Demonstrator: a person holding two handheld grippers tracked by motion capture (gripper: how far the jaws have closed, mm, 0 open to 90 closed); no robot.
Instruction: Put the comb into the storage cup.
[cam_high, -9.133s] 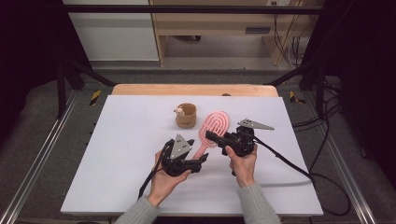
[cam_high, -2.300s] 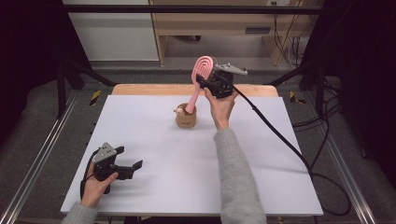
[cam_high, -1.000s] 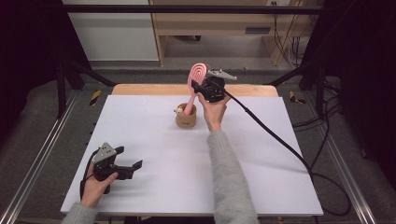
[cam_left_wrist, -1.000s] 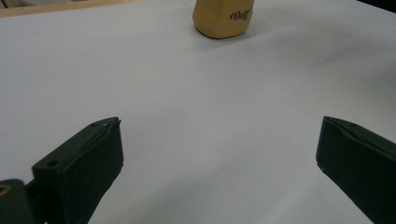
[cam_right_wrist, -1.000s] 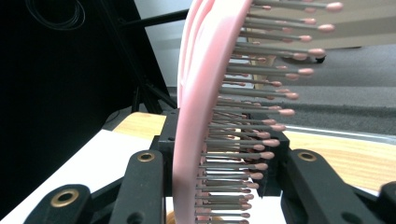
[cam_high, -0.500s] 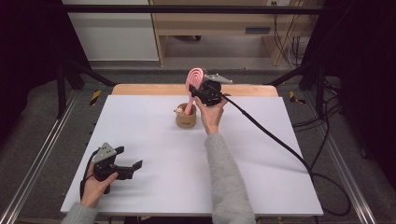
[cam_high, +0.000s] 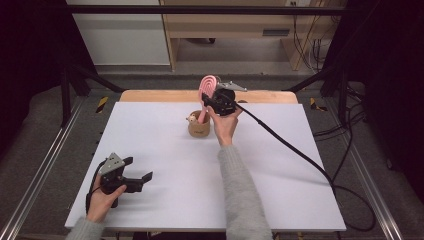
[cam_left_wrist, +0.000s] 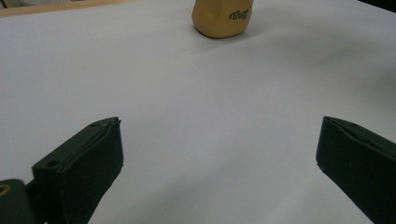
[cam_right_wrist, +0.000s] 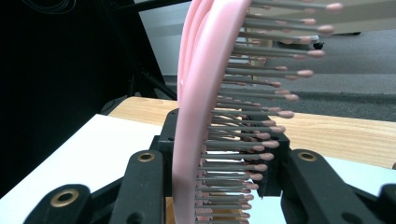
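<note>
Hairbrush — one, pink — clamped in right claw over one cup; left claw gapes empty.

White table, tan cup standing near its far edge, wooden strip behind

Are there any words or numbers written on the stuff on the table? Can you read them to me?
On the brown cup: one dark curly word near its bottom edge, too blurred to read for sure; it looks a bit like "Vell".
On the pink hairbrush: no words or numbers.
On the white table: nothing written.
</note>
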